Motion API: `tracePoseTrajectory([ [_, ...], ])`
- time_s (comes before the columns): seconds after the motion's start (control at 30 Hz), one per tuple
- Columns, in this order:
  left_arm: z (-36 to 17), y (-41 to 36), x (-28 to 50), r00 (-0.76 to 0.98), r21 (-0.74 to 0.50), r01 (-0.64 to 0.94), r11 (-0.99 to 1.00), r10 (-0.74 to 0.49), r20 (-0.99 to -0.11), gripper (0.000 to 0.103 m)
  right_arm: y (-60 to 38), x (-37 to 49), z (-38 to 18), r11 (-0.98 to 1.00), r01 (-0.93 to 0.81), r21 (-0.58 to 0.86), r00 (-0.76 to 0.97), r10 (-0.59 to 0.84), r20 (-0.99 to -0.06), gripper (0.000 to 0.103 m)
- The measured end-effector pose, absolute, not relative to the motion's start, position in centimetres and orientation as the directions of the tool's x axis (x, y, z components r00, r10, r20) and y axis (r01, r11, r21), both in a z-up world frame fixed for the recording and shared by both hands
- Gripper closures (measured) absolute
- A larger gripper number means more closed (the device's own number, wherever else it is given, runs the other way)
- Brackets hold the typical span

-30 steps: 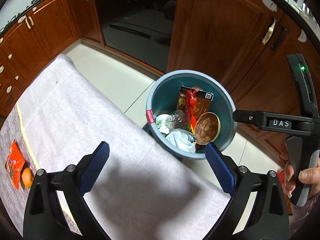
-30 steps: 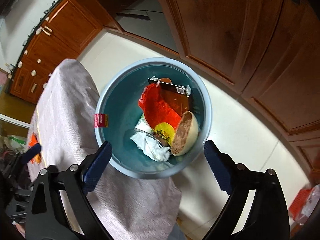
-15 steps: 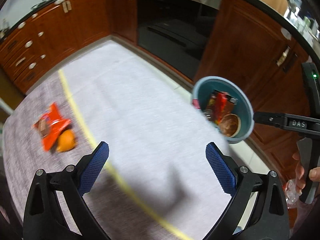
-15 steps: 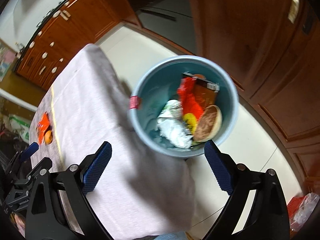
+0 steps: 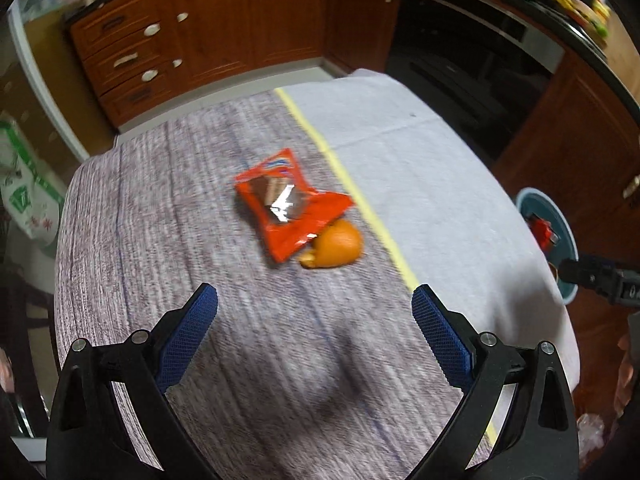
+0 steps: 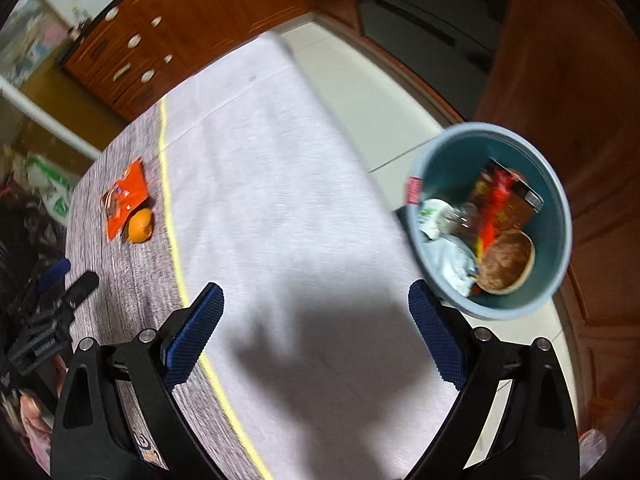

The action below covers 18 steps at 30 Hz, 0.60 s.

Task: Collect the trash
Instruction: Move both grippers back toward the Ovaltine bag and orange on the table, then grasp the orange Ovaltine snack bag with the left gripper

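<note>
Jaws agape (empty), red wrapper [image 5: 290,208] well ahead.

On the table [image 5: 400,152] lay two bits of litter: one orange wrapper [image 5: 290,204] and, touching it at its four o'clock, one orange peel [image 5: 336,246]. There was one teal bin [image 6: 556,216] off at three o'clock, and two grippers, left [image 5: 314,334] and right [image 6: 316,330].
</note>
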<state>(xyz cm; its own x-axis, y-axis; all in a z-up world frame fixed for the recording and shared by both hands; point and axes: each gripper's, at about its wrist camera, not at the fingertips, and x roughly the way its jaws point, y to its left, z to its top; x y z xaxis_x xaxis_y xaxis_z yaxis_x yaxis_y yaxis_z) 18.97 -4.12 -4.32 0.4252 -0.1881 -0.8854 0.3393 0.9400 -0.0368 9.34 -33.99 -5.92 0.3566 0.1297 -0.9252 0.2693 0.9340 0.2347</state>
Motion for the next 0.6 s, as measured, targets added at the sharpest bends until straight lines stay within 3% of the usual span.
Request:
tracePoseTrajectory([
  [0.6,-8.1,-3.9,29.2,0.336,-0.208,0.241,0.948,-0.283,-0.899,0.005,-25.6,16.9,-9.4,0.982,0.095,0.161,0.324,0.123,-0.938,0.013],
])
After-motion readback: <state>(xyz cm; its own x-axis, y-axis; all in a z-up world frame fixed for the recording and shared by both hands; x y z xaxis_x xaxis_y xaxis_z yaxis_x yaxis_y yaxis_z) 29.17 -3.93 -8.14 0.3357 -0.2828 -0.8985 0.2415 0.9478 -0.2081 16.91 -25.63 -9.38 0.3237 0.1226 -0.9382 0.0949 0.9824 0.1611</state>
